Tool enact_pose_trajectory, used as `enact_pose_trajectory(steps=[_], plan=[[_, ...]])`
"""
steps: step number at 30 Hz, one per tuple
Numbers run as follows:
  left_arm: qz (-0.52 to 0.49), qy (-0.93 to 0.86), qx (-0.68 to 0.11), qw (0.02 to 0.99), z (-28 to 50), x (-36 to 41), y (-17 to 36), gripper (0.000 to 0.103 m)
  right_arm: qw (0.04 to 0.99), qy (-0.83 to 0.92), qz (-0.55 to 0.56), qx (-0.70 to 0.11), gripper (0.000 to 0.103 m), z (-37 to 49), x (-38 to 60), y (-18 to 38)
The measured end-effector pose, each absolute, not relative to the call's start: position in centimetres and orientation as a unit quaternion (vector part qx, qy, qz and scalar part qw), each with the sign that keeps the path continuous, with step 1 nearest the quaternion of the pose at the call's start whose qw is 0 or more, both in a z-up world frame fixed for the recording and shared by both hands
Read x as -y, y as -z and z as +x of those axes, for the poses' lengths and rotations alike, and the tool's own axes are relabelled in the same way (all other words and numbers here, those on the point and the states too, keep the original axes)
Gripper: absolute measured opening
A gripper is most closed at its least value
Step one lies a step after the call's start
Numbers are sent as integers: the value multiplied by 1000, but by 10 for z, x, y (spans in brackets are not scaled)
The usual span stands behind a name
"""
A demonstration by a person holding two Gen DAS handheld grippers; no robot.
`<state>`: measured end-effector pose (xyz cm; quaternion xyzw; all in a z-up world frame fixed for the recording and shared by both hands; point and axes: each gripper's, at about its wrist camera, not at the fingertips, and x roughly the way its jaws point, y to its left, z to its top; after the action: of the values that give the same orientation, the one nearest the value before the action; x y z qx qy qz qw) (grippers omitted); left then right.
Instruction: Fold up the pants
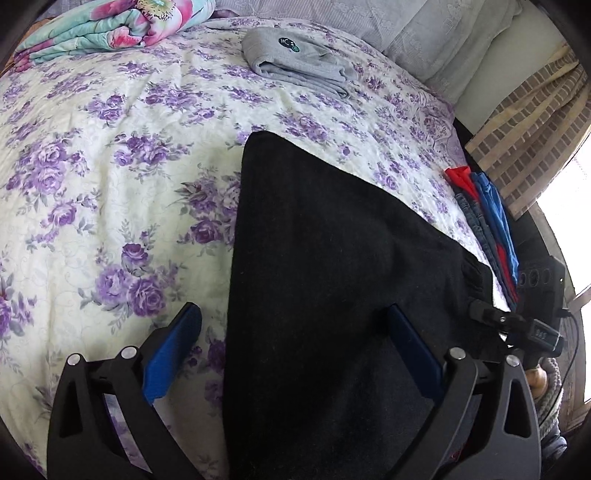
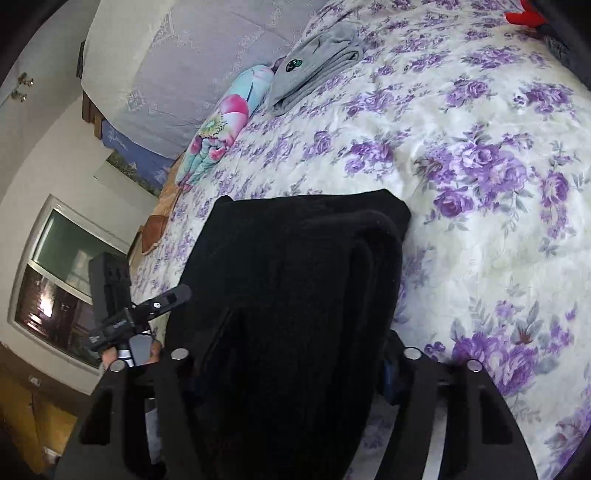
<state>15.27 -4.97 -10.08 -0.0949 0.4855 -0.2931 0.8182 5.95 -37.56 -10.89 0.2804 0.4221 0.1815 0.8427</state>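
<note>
The black pants [image 1: 332,266] lie folded on the floral bedspread [image 1: 110,155]. My left gripper [image 1: 295,332] is open, its blue-padded fingers [image 1: 173,350] straddling the pants' left edge just above the cloth, and it holds nothing. In the right wrist view the pants [image 2: 295,277] show as a thick stack of layers with a folded edge on the right. My right gripper [image 2: 291,369] is low over this stack, which covers its fingers; a bit of blue pad [image 2: 391,376] shows at the right. Whether it grips the cloth is hidden.
A folded grey garment [image 1: 299,59] lies near the pillows [image 1: 369,22]. A folded floral quilt [image 1: 110,26] sits at the bed's far left. Red, blue and denim clothes [image 1: 484,214] hang at the right bed edge. The other handle [image 1: 532,325] shows at the right.
</note>
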Motion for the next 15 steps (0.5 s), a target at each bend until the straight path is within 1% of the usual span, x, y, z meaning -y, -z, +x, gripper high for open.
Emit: enact_pose_trajectory(steps=[1,3,4,5,6,7,8,9,11,15], plan=[[-92,300,-483,818,152,50,99,69,845,-187,278,-417,48,58,376,108],[-87,320,-480,812,151,52,95,58,844,-195,287,-409,41,56,383,106],[-82,318,-478,815,152,53,92,51,846,-197,283,-406,40,55,382,103],[-77,318,-475,817,153,54,90,47,850,-197,273,-404,39,56,381,101],[-75,317,-472,819,153,53,87,38,855,-198,262,-402,38,56,381,97],[-78,317,-470,820,155,51,83,25,856,-200,256,-402,38,57,381,94],[-89,325,-468,817,157,47,80,17,857,-202,255,-400,38,58,382,91],[-100,328,-463,817,158,43,74,11,858,-204,253,-397,36,59,384,87],[-112,338,-455,817,161,42,63,10,862,-209,242,-394,34,63,386,77],[-86,332,-430,835,168,59,36,9,873,-205,226,-380,33,83,393,53]])
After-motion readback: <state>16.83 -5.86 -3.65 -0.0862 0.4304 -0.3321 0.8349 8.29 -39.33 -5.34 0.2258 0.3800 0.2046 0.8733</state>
